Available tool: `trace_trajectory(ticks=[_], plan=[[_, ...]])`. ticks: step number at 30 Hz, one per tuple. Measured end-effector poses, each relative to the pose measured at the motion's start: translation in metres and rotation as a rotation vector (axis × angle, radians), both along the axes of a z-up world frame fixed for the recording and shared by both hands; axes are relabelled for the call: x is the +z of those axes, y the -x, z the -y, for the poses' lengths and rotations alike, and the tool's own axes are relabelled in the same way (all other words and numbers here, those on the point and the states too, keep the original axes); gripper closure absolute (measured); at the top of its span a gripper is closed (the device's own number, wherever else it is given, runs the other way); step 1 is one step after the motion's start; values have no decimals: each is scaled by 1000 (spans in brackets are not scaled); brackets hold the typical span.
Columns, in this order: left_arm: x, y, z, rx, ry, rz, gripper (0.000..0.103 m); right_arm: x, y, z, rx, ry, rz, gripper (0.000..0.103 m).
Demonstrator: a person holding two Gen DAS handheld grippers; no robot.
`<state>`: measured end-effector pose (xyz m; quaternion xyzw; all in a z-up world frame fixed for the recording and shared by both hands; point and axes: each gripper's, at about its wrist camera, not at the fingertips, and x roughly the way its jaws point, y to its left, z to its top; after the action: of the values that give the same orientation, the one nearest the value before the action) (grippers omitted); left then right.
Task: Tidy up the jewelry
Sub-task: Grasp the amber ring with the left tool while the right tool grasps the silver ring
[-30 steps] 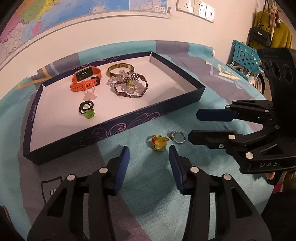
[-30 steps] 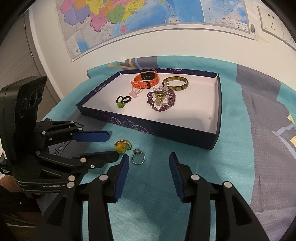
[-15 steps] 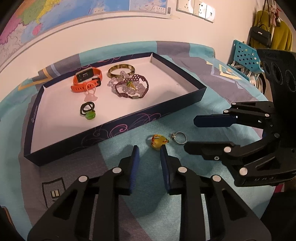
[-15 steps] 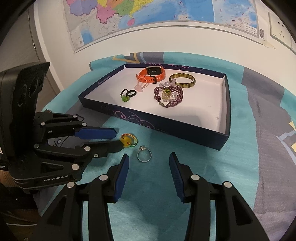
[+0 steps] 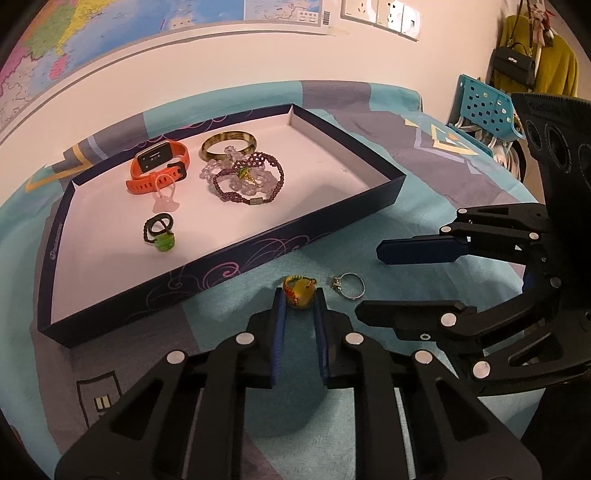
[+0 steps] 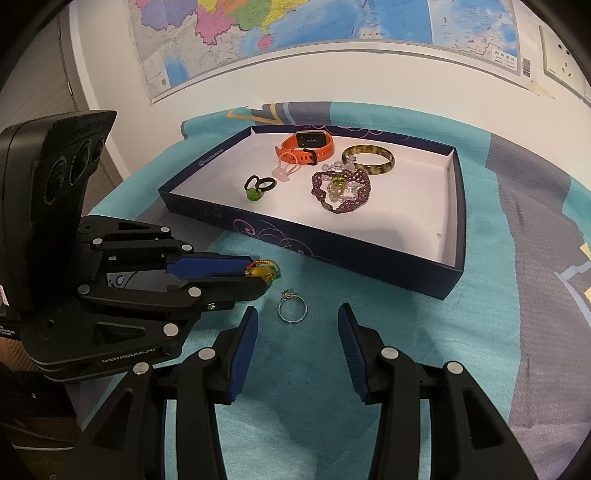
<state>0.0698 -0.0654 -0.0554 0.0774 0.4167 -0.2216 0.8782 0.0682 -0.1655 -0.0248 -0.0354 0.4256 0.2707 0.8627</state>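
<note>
The left gripper [image 5: 298,295] is clenched on the yellow charm [image 5: 297,290], which sits between its fingertips on the cloth [image 5: 236,295], just outside the tray [image 5: 258,247]. The silver ring [image 6: 293,309] lies on the cloth just beside the charm, ahead of the right gripper [image 6: 298,314], whose jaws are spread wide with the ring nearer its left finger, untouched.

Colourful paper wall map [image 6: 295,22] above table; white wall sockets [image 5: 380,14]; teal-grey patterned tablecloth [image 6: 517,332]; perforated teal plastic chair [image 5: 484,107]; black handbag [image 5: 515,66] hanging w/ yellow garment [image 5: 557,66].
</note>
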Motion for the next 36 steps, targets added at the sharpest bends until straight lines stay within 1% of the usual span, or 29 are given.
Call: trace_trajectory(ticks=[5,8,10,15,17,20,24,31,32,36], plan=[[2,3,-3,14,8,5,88,-1,0,-9,18,27,3,62],[3,7,-7,25,19,5,88,-2,1,-14,26,51,10,69],[3,8,-11,36,24,5,88,-2,1,-17,25,67,16,75],[3,11,-24,67,41,0,88,-3,2,-24,28,114,36,80],[3,12,-29,79,48,-1,88,-2,3,-27,42,127,45,87],[3,13,-34,89,57,-2,88,-2,5,-29,43,143,55,87],[4,15,-37,94,62,2,88,-2,5,-28,34,130,52,87],[8,19,-41,109,66,17,88,5,8,-21,22,45,47,87],[9,20,-42,110,67,18,90,5,9,-21,22,39,47,87],[11,21,-43,116,66,25,90,8,11,-18,19,2,44,87]])
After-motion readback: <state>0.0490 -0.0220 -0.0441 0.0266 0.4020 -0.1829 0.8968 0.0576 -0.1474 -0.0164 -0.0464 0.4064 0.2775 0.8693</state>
